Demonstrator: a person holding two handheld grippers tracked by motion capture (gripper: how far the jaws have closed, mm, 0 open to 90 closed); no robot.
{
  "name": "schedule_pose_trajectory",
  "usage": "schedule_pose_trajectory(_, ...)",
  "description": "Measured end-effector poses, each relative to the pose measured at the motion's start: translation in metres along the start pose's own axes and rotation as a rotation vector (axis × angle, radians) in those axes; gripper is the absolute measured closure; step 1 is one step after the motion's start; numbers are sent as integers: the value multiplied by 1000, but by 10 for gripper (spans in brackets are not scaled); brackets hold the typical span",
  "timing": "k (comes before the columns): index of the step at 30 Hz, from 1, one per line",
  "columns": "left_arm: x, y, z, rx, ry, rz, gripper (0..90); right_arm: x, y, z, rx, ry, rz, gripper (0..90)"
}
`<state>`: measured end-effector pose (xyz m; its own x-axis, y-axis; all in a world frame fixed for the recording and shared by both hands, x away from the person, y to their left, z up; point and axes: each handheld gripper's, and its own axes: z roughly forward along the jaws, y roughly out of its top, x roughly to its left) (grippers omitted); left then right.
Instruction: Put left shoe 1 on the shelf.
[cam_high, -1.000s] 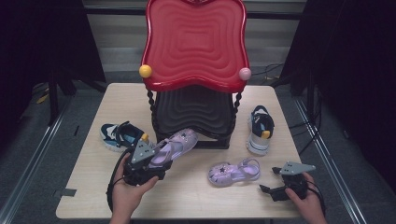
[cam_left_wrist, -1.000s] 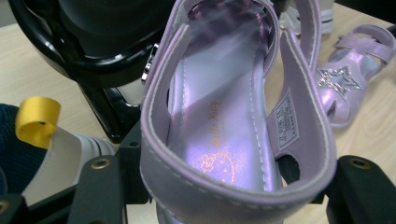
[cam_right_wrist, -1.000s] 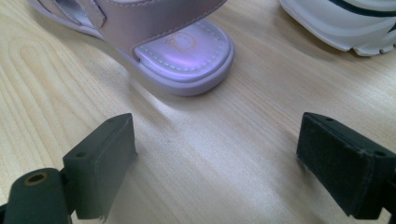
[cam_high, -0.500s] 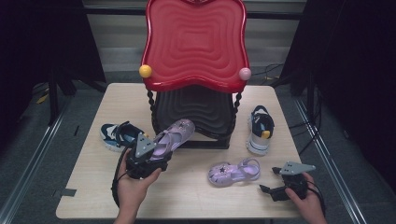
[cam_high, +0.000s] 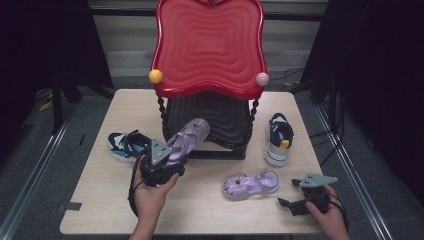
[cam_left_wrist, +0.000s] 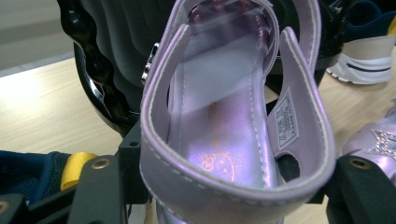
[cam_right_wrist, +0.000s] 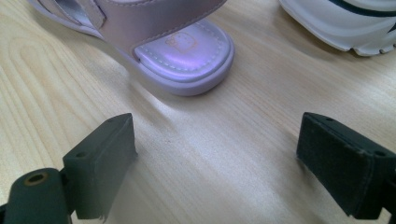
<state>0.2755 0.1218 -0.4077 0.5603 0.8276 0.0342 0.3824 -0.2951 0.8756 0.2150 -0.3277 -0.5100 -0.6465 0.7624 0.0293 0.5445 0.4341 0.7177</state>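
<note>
A lilac sandal (cam_high: 186, 140) is gripped at its heel by the left gripper (cam_high: 162, 167) and held off the wooden table (cam_high: 100, 200), toe toward the black shelf (cam_high: 215, 120) under a red rack (cam_high: 210, 45), while the right gripper (cam_high: 300, 202) rests open just beside a second lilac sandal (cam_high: 250, 183).

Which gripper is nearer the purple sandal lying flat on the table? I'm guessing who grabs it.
Right. The right gripper sits just behind that sandal's heel; the left gripper is farther off, holding the other sandal.
</note>
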Motion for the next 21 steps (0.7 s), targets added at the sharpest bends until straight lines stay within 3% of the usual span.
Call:
schedule_pose_trajectory(10, 0, 2, 9, -24, 39, -28, 375, 0, 0, 0, -1, 0, -2, 113)
schedule_pose_trajectory(21, 0, 6, 22, -61, 124, -63, 375, 0, 0, 0, -1, 0, -2, 113)
